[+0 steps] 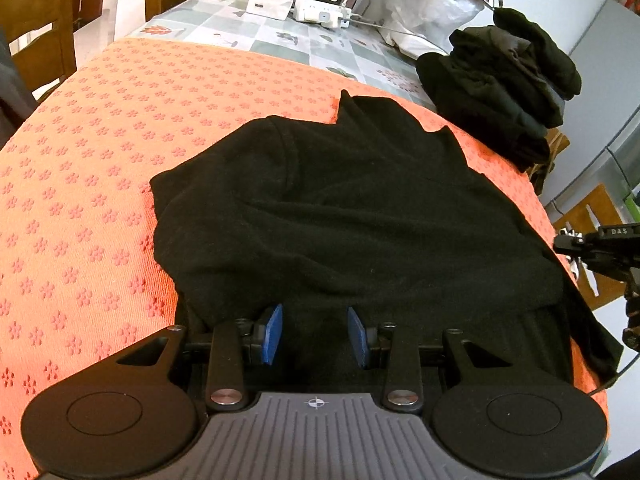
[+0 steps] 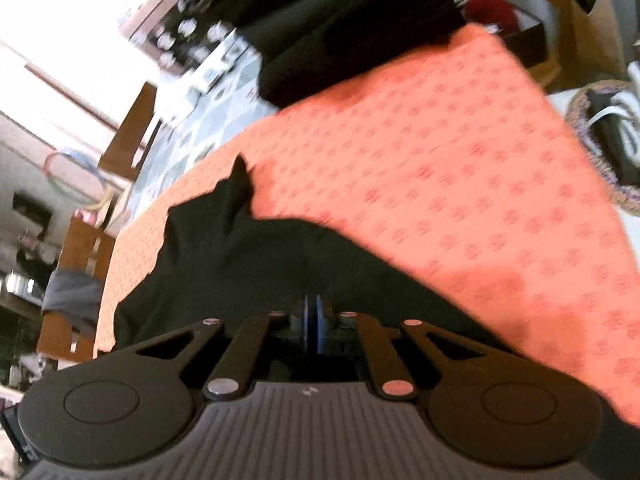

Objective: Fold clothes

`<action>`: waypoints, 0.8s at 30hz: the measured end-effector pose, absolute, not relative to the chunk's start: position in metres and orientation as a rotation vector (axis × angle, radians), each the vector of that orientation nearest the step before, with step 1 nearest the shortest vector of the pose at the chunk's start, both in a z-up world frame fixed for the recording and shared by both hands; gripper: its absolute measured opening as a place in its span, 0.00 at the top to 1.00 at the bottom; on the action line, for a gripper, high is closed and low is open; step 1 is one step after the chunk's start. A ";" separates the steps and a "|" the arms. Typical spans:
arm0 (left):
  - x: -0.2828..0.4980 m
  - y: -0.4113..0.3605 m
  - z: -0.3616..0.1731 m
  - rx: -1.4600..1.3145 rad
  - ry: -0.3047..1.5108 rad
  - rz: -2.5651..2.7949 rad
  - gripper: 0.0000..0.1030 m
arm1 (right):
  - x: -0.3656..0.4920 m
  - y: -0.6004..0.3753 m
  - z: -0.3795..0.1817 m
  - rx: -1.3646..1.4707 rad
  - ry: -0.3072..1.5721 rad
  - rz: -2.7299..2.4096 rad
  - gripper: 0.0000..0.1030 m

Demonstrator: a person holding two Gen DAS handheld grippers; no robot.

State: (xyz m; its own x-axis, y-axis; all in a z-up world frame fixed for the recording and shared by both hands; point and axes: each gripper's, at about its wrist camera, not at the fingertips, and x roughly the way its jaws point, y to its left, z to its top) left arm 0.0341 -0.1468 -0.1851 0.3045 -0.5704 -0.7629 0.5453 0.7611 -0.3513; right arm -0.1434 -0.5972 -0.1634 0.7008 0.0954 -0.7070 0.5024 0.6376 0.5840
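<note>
Two grippers, one garment in work, one stack of finished items. Left gripper: jaws part open, blue pads standing apart over the near hem of the garment and pressing on nothing that shows; probably poised there for a grip on that edge. Right gripper: pads drawn together with almost no gap, black cloth bunched right at them, so it appears to pinch the garment's right near edge, likely for a lift and fold; the view is blurred, so the pinch itself is a judgement. Garment: one, black, partly folded, lying near-centre on the orange mat, two pointed corners on its far edge. Mat: one, flower-patterned, serving as the folding surface. Stack: dark folded clothes at far right, apart from the garment, presumably done; count unclear. Farther back: chairs, at least three; one power strip.
</note>
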 end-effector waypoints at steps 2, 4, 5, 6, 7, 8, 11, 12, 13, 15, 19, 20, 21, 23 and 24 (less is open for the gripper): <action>0.034 -0.147 -0.185 -0.028 1.021 -0.737 0.62 | -0.149 -0.601 -0.158 0.828 0.778 -0.276 0.95; 0.033 -0.147 -0.185 -0.032 1.018 -0.736 0.61 | -0.154 -0.602 -0.154 0.801 0.773 -0.274 0.93; 0.032 -0.146 -0.185 -0.036 1.018 -0.736 0.59 | -0.156 -0.602 -0.152 0.793 0.771 -0.270 0.92; 0.032 -0.147 -0.184 -0.036 1.019 -0.738 0.56 | -0.158 -0.601 -0.150 0.781 0.772 -0.266 0.91; 0.032 -0.148 -0.184 -0.037 1.021 -0.739 0.54 | -0.160 -0.599 -0.149 0.764 0.775 -0.261 0.91; 0.031 -0.149 -0.183 -0.037 1.023 -0.741 0.46 | -0.162 -0.596 -0.148 0.748 0.778 -0.255 0.91; 0.027 -0.154 -0.180 -0.006 1.017 -0.747 0.35 | -0.165 -0.585 -0.145 0.704 0.788 -0.229 0.89; 0.025 -0.156 -0.179 0.010 1.010 -0.745 0.34 | -0.167 -0.581 -0.145 0.688 0.789 -0.220 0.84; 0.023 -0.157 -0.178 0.019 1.006 -0.743 0.33 | -0.168 -0.577 -0.144 0.672 0.789 -0.214 0.78; 0.021 -0.155 -0.176 0.015 0.998 -0.738 0.32 | -0.171 -0.569 -0.142 0.643 0.785 -0.194 0.74; 0.021 -0.149 -0.170 -0.001 0.982 -0.724 0.32 | -0.175 -0.550 -0.140 0.589 0.787 -0.148 0.65; 0.021 -0.147 -0.169 -0.005 0.981 -0.722 0.32 | -0.176 -0.546 -0.141 0.569 0.790 -0.137 0.64; 0.021 -0.145 -0.168 -0.009 0.980 -0.719 0.33 | -0.177 -0.541 -0.142 0.544 0.796 -0.123 0.62; 0.021 -0.142 -0.168 -0.008 0.981 -0.715 0.33 | -0.178 -0.532 -0.146 0.501 0.818 -0.099 0.62; 0.021 -0.142 -0.168 -0.006 0.984 -0.714 0.34 | -0.179 -0.528 -0.148 0.480 0.830 -0.087 0.61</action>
State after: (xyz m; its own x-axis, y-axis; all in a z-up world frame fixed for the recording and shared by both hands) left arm 0.0209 -0.1418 -0.1681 0.3477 -0.5534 -0.7569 0.5485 0.7747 -0.3145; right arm -0.1786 -0.5276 -0.1481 0.6779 0.1099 -0.7269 0.2588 0.8898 0.3758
